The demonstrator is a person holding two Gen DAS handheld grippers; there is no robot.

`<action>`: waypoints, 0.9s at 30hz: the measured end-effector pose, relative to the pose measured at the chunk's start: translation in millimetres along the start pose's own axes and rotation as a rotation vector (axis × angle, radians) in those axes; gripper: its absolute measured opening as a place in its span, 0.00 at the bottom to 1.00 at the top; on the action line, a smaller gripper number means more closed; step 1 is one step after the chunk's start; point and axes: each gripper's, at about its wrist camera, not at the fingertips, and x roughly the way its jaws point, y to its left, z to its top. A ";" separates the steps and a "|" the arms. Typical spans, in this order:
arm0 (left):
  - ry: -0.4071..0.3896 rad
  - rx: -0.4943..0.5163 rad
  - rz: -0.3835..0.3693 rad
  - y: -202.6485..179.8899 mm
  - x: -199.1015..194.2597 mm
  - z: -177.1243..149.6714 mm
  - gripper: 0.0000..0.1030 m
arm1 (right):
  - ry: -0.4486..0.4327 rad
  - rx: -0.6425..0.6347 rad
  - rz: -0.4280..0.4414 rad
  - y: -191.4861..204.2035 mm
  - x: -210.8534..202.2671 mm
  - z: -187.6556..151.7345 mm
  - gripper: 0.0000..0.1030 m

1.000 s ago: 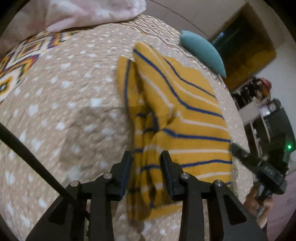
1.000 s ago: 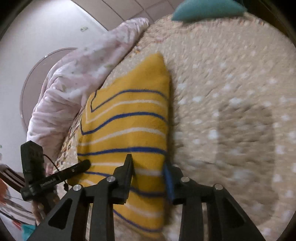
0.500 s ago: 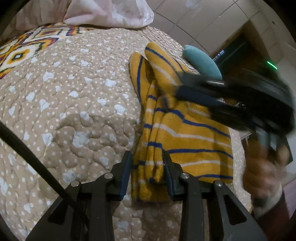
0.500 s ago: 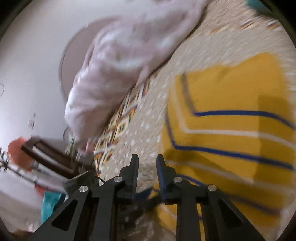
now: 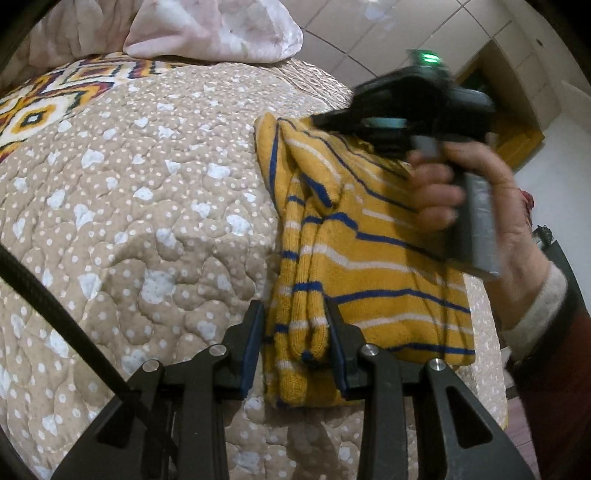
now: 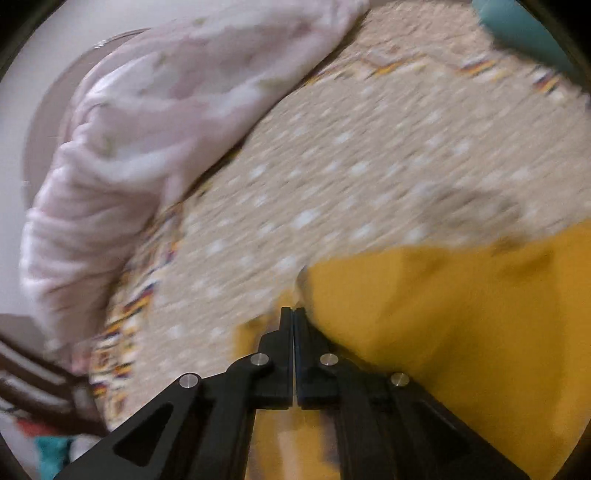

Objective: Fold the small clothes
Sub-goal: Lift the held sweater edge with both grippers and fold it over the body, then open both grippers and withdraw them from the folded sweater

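Yellow garment [image 5: 354, 236] with blue and white stripes, lying on the bed's quilt [image 5: 147, 221] — tan, dotted white, with a zigzag pattern at its far edge. Folded lengthwise, with a bunched roll of fabric along its left side.

Left hand-held gripper [image 5: 295, 332] partly closed around the near end of that bunched roll, fabric filling the gap between the blue-padded fingers [image 5: 251, 343]; looks like a grasp on the garment, low against the quilt.

Right hand-held gripper [image 6: 293, 325] clenched fully, fingers pressed together at the garment's far corner; cannot tell whether any fabric is pinched between them — picture smeared. Seen from the left wrist view as a dark blurred shape over the garment's far end, with a green light on top, carried by a hand [image 5: 480, 206] in a pale cuff.

Pink blanket [image 5: 207, 29] heaped at the head of the bed. Teal cushion [image 6: 524, 29] at the quilt's far edge.

No brand, label or readable writing anywhere.
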 end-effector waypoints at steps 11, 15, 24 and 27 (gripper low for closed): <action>-0.016 0.024 0.024 -8.7 -6.4 -8.2 0.32 | 0.018 0.207 0.351 -81.4 -78.4 -60.0 0.11; -0.012 0.025 0.022 -9.5 -6.1 -8.3 0.34 | -0.079 0.384 0.252 -147.3 -79.5 -67.2 0.00; -0.021 0.032 0.033 -11.4 -7.7 -9.8 0.35 | -0.214 0.321 0.265 -113.2 -154.2 -88.9 0.12; -0.002 0.019 0.050 -13.3 -11.3 -8.9 0.36 | -0.140 0.241 0.347 -81.0 -141.4 -104.7 0.14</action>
